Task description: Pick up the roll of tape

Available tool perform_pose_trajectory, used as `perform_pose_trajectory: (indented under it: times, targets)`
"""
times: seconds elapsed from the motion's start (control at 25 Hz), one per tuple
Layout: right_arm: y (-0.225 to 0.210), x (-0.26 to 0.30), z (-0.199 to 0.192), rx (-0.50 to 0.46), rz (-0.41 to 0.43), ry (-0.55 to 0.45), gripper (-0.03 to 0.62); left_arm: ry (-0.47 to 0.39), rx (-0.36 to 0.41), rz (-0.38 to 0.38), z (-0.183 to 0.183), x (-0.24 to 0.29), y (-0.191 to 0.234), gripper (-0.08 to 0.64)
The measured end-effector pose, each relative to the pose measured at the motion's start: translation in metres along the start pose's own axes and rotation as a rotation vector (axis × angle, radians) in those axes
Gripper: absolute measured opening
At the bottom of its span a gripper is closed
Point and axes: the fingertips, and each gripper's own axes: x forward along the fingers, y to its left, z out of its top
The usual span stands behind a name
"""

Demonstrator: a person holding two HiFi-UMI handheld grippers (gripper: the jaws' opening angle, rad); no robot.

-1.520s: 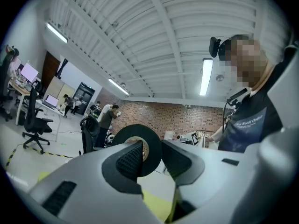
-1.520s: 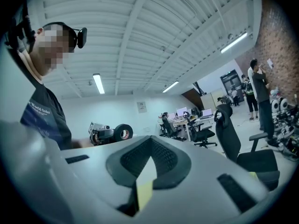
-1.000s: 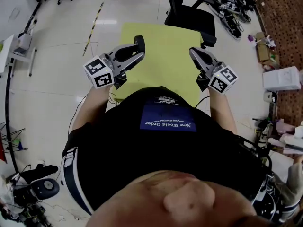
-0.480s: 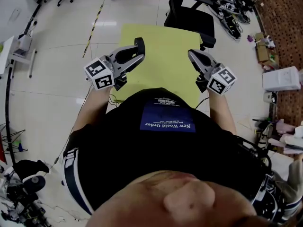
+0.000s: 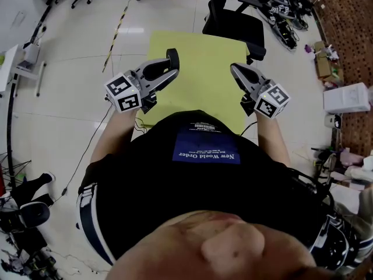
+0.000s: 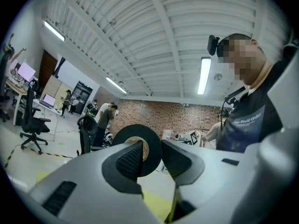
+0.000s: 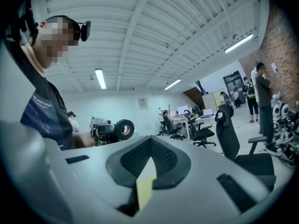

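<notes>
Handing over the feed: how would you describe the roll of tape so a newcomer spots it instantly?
Find the yellow table in front of the person. Above its left side, the left gripper grips the roll of tape between its jaws. It is a black ring with a pale core; the right gripper holds nothing.

From the head, steeply down past the black shirt (image 5: pixel 175 203) onto the yellow table (image 5: pixel 198 51), wide enough to take in the left gripper (image 5: pixel 169 69) and the right gripper (image 5: pixel 238 73) at mid-frame. Over to the left gripper view: riding tight behind its own jaws, level across the room, roll of tape (image 6: pixel 138 130) huge at centre, the right gripper's marker cube (image 6: pixel 192 136) small just right of it. Then the right gripper view: same low, close seat, turned toward the other gripper, that same tape (image 7: pixel 124 129) tiny at left centre. Shirt at the outer edge of both.
</notes>
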Motion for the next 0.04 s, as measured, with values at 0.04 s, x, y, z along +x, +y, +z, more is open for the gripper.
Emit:
perform_pose_trajectory:
  times: [0.04]
  targets:
    - [-0.001, 0.0001, 0.0005, 0.0, 0.001, 0.001, -0.015, -0.001, 0.0, -0.005, 0.0001, 0.0014, 0.0002, 0.132]
